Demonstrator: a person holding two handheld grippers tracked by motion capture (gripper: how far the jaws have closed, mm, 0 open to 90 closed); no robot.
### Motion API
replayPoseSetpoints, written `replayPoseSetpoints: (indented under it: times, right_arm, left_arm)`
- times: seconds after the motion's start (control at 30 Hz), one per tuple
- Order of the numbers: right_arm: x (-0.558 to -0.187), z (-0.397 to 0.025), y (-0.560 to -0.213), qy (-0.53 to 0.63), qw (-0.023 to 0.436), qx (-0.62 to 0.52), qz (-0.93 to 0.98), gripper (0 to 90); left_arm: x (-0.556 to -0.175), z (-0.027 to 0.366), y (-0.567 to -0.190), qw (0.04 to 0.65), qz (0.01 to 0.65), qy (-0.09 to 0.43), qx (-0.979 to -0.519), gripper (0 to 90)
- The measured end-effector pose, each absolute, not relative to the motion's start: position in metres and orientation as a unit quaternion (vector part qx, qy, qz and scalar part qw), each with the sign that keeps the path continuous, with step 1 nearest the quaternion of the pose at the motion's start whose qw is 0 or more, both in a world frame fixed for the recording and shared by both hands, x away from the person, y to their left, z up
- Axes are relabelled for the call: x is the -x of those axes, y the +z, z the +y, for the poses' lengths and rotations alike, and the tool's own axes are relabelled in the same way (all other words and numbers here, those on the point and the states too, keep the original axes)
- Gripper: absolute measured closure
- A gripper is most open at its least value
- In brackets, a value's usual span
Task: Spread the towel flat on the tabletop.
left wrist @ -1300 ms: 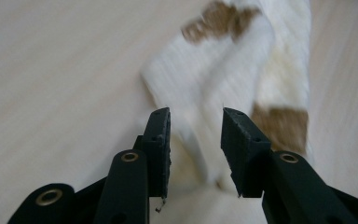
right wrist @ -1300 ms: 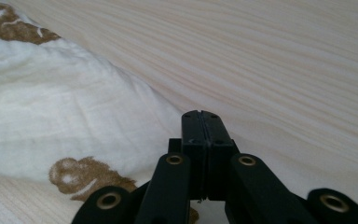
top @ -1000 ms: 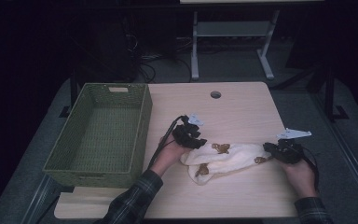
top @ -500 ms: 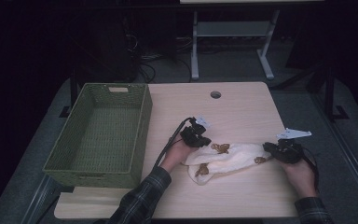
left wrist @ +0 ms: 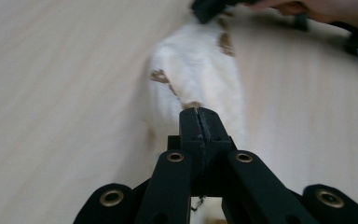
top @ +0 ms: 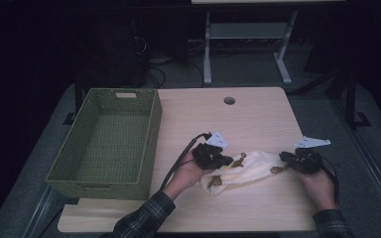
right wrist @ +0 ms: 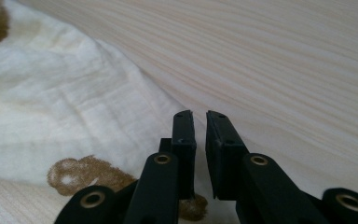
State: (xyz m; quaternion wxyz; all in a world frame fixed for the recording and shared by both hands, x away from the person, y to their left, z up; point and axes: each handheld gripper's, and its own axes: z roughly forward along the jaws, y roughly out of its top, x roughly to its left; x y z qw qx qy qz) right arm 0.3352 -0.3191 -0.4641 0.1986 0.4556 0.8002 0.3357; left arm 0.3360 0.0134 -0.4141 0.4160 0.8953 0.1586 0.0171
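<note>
Fingers [left wrist: 200,123] of the left gripper [top: 212,155] are pressed together on one end of a cream cloth [top: 245,167] with brown prints, low and centre in the high view. Right gripper [top: 300,160] fingers [right wrist: 184,135] stand barely apart at the cloth's other end, pinching its edge. Both forearms enter from the bottom edge, hands resting on the wooden counter [top: 248,119]. A green basket [top: 110,141] sits at left.

I am working at a pale wooden table [top: 258,119] with a round cable hole [top: 229,100] near its far edge. A grey floor [top: 317,109] is showing around it. At the upper centre of the frame, a white metal stand [top: 245,34] is standing in a dark, dimly lit room, with cables [top: 158,54] lying beside it.
</note>
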Motion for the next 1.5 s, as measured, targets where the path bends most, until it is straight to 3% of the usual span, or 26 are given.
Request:
replayPoseSetpoints:
  times: [0.27,0.37,0.63,0.97,1.07,1.2,1.27,1.5]
  right_arm:
    - [-0.335,-0.319,-0.465,0.335,0.199,-0.455,0.801,81.6]
    - [-0.335,-0.319,-0.465,0.336,0.200,-0.453,0.801,80.8]
    - [-0.334,-0.319,-0.464,0.339,0.200,-0.453,0.800,78.7]
    - [-0.334,-0.320,-0.464,0.341,0.201,-0.453,0.799,76.0]
    - [-0.333,-0.323,-0.463,0.344,0.200,-0.454,0.797,74.2]
    - [-0.331,-0.335,-0.459,0.356,0.201,-0.466,0.785,72.2]
    - [-0.330,-0.341,-0.458,0.361,0.201,-0.473,0.778,72.0]
    - [-0.328,-0.364,-0.461,0.368,0.190,-0.500,0.760,68.0]
  left_arm:
    - [-0.304,0.002,-0.433,0.391,0.125,-0.021,-0.912,88.7]
    - [-0.303,0.001,-0.432,0.395,0.125,-0.021,-0.910,77.6]
    - [-0.328,0.016,-0.413,0.426,0.155,0.018,-0.891,65.3]
    - [-0.348,0.025,-0.434,0.398,0.199,0.004,-0.896,56.6]
    - [-0.347,0.024,-0.439,0.386,0.196,-0.004,-0.902,60.5]
    - [-0.345,0.024,-0.438,0.381,0.188,0.002,-0.905,81.4]
    - [-0.346,0.027,-0.435,0.385,0.186,0.003,-0.904,87.0]
    - [-0.351,0.040,-0.416,0.414,0.197,0.038,-0.888,88.3]
